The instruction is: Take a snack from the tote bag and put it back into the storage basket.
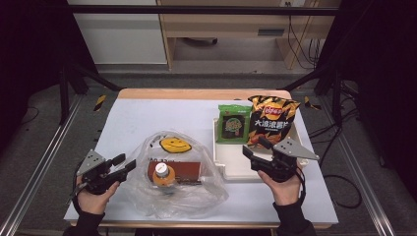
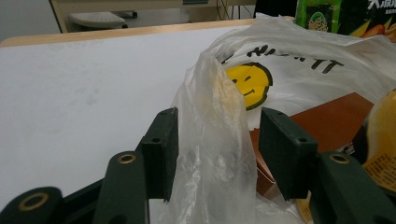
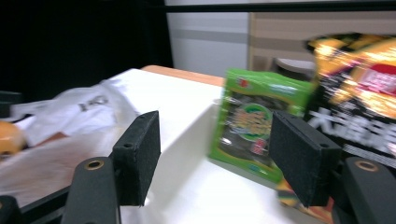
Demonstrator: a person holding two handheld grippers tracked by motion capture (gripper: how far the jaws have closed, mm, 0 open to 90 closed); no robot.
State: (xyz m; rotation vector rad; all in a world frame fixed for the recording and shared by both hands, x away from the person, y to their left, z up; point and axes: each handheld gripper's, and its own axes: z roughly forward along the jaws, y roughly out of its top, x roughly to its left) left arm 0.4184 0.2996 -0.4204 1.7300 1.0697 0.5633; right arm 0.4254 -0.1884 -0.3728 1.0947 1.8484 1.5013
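Nearest the camera in the high view, two hands come in from six o'clock, each with a tool. At about eight o'clock the left tool (image 1: 127,164) has its jaws apart around a fold of the clear plastic bag (image 2: 212,140); one pad touches the film, the other stands off it, so nothing is clamped. At about four o'clock the right tool (image 1: 255,149) has its jaws wide with nothing between them, over the near part of the white tray (image 1: 236,169). Mid-worktop, the bag (image 1: 172,172) lies slumped, holding an orange bottle (image 1: 162,174) and a brown box (image 1: 187,172). Farther, at about one o'clock, a green snack packet (image 1: 233,123) and a chip bag (image 1: 272,120) stand side by side in the tray.
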